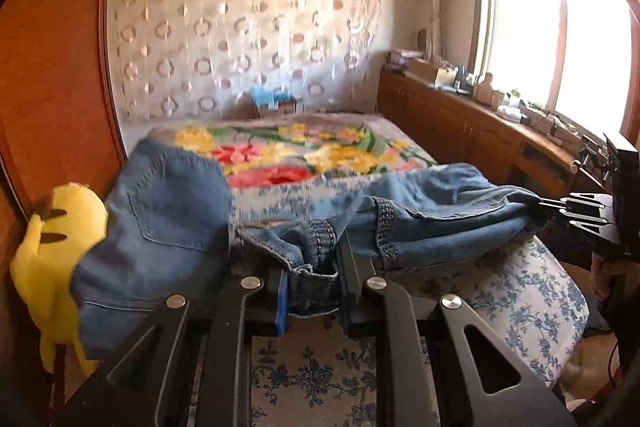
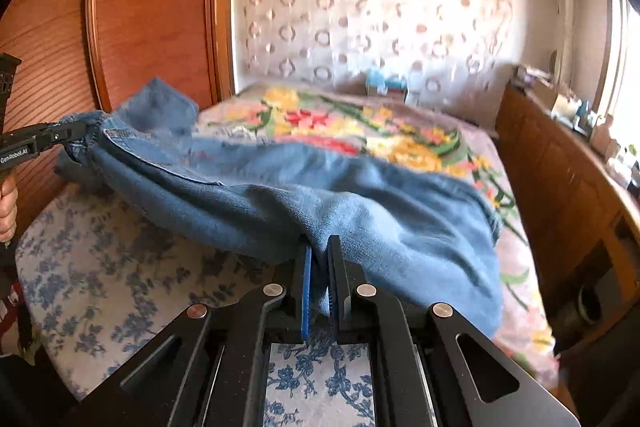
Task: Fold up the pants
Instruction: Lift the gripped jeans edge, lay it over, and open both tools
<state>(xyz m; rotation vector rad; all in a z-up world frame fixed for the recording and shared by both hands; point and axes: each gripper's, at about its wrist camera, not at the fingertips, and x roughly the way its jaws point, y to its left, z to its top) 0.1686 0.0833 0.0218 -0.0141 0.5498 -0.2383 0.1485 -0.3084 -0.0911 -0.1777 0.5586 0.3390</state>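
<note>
Blue denim pants point(image 1: 420, 223) hang lifted over the bed, stretched between both grippers. At the bottom of the left wrist view my left gripper point(image 1: 312, 279) is shut on a bunched belt-looped waistband edge. A back-pocket panel point(image 1: 168, 219) droops to its left. My right gripper point(image 1: 536, 213) pinches the pants' far end at the right edge. In the right wrist view my right gripper point(image 2: 320, 267) is shut on a fold of the pants point(image 2: 360, 211). The left gripper point(image 2: 82, 133) holds the other end at the far left, with a person's hand point(image 2: 8, 207) below it.
Under the pants lies a blue-flowered sheet point(image 1: 532, 291), with a bright floral blanket point(image 1: 320, 151) behind it. A yellow plush toy point(image 1: 48, 259) leans by the wooden wardrobe point(image 2: 148, 7) at left. A cluttered wooden cabinet point(image 1: 472, 123) runs under the window at right.
</note>
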